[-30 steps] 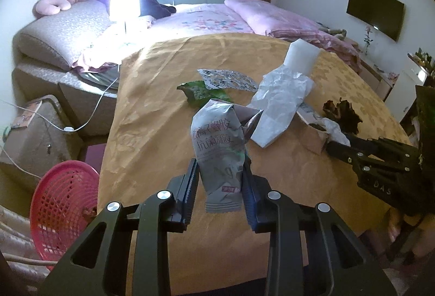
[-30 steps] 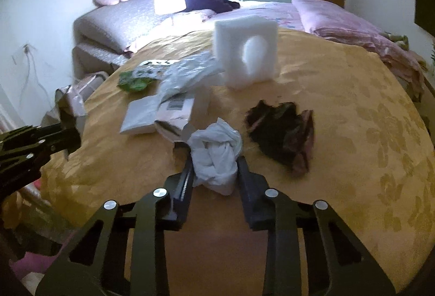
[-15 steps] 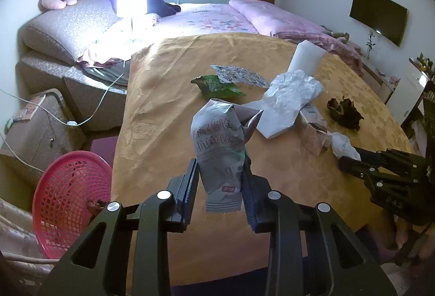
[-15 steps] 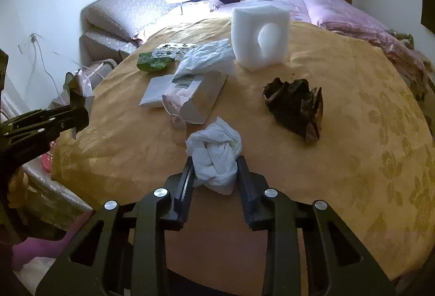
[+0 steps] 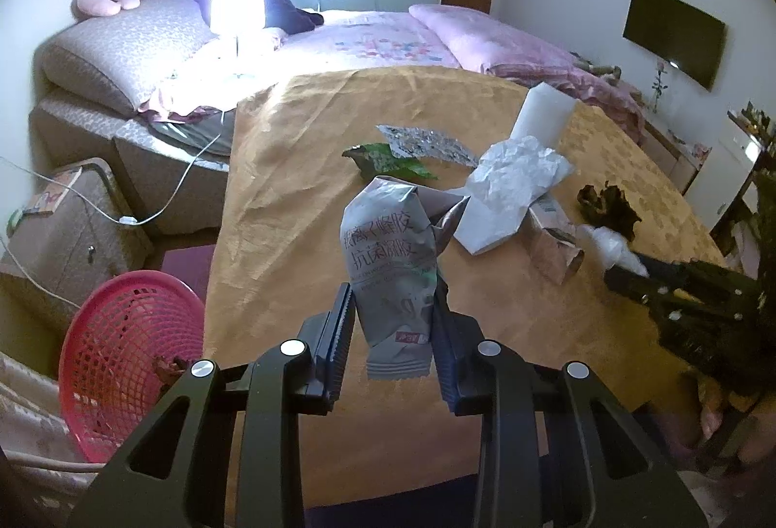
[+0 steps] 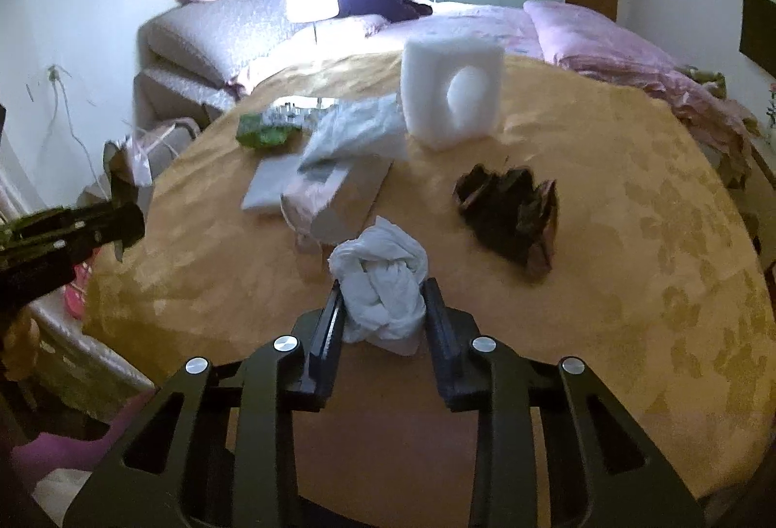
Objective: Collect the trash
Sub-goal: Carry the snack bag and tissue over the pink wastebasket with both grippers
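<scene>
On the counter [image 6: 630,285], the foam block [image 6: 451,96] stands at the back, with a crumpled dark wrapper [image 6: 509,212] in front of it to the right. Left of the block lie a plastic bag [image 6: 359,130] over a cardboard box [image 6: 330,198], and a leaf-printed packet [image 6: 264,132] farther left. In the left wrist view a basket [image 5: 121,363] sits on the floor left of the counter, and the bed [image 5: 378,38] lies behind it.

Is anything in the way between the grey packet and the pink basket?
Nothing visible. The left gripper holds the grey packet above the table's edge, and the pink basket sits open on the floor lower left.
</scene>
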`<state>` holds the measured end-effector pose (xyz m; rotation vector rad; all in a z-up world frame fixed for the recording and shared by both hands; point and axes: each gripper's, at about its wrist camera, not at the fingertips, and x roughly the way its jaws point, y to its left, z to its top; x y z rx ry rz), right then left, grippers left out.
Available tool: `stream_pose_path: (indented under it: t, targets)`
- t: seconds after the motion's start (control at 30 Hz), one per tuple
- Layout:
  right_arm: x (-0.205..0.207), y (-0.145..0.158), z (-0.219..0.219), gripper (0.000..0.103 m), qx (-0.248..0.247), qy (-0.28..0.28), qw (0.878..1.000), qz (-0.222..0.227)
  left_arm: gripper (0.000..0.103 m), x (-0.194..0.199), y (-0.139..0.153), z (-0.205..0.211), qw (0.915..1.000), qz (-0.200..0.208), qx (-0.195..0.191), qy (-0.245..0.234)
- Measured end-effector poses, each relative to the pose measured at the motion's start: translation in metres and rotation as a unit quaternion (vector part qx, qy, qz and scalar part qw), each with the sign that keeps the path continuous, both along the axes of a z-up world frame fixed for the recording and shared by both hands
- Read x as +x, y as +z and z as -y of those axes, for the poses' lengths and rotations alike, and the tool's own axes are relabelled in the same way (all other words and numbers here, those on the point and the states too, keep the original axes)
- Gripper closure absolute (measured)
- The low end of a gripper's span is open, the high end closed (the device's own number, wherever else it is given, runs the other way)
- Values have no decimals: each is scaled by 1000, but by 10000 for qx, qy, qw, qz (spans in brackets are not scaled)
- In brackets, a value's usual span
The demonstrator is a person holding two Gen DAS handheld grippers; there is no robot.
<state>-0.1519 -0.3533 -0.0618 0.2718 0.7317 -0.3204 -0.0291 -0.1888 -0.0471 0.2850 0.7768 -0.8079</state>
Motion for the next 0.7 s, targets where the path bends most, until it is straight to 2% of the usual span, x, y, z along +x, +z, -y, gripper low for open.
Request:
stream_pose_path:
  t: [0.2, 0.43, 0.7]
  targets:
    - [2, 24, -13, 72, -1, 237, 9993, 302, 74, 2, 10, -15, 9999, 23, -79, 71]
    - [24, 32, -31, 72, 76, 573, 9976, 370, 74, 5, 21, -39, 9995, 164, -64, 257]
    - [50, 41, -52, 72, 82, 868, 9954, 403, 74, 15, 29, -76, 9973, 258, 14, 690]
